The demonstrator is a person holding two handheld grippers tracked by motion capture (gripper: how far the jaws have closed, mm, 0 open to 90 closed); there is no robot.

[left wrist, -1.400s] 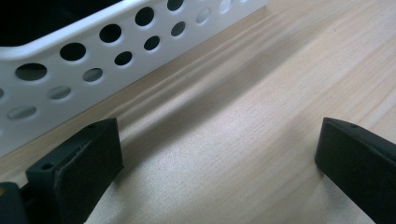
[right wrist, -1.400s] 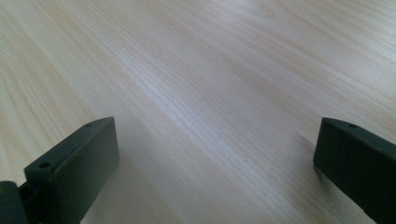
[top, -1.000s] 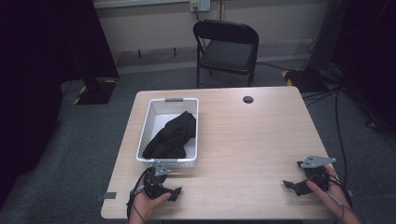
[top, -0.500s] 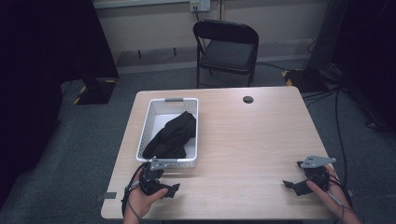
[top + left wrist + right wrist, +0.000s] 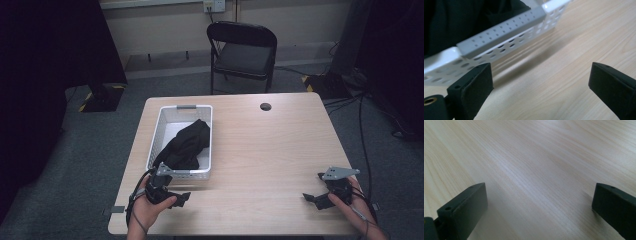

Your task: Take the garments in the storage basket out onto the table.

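Two handheld grippers rest low over a pale wooden table (image 5: 260,150) in the high view, one at each lower corner of the frame. The left gripper (image 5: 175,196), held in a hand (image 5: 150,207) at lower left, sits just beside the near end of a white perforated basket (image 5: 156,140). In the left gripper view its jaws stand spread wide apart with nothing between them, bare wood grain showing in the gap, and the basket's grey handle strip (image 5: 501,31) runs across the upper left of that frame. A black cloth (image 5: 186,145) lies bundled inside the basket, draped toward its near end and filling the dark upper left corner of the left gripper view. The right gripper (image 5: 317,196), at lower right of the high view and topped by a grey three-cornered plate (image 5: 340,173), is well apart from the basket. In the right gripper view its jaws are likewise spread wide over bare tabletop, holding nothing. A dark folding chair (image 5: 242,52) stands beyond the table at the top centre of the high view, and a small round hole (image 5: 265,106) marks the table's far edge.
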